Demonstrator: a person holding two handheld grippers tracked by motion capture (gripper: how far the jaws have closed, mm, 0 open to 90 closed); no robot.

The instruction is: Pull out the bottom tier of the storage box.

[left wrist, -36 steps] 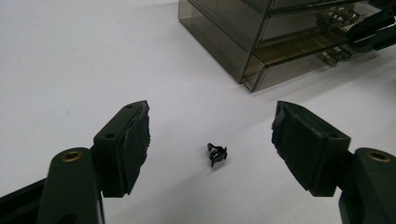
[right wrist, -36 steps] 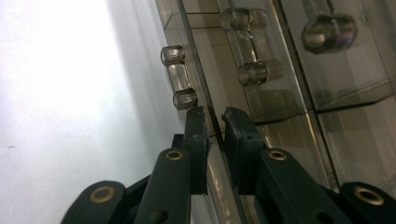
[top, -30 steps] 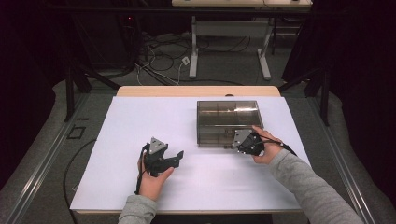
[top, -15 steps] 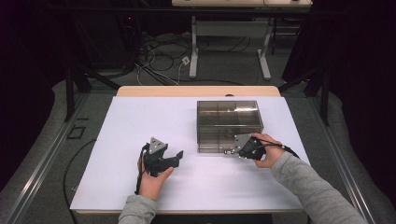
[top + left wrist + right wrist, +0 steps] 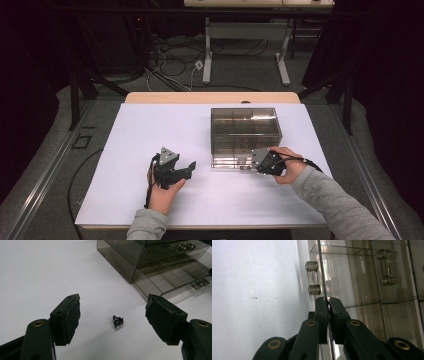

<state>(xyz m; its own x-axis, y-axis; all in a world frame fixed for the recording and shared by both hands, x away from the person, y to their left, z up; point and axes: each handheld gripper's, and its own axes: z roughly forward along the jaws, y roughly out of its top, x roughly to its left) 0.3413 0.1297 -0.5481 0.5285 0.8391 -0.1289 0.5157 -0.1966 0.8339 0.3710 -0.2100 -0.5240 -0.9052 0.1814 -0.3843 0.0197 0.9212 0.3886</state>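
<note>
Your right gripper point(image 5: 256, 165) has drawn the smoky drawer box's point(image 5: 244, 131) bottom drawer front outward, jaws clamped on it; left gripper point(image 5: 186, 169) gapes over the white table point(image 5: 150, 130); cables point(image 5: 172, 65) litter the dark floor.

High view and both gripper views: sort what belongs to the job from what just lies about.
In the job:
- smoky drawer box
- drawer front, pinched by the right gripper
- small black part, on the table between the fingers of the open left gripper

Lying about:
- cables on the floor
- far table legs
</note>
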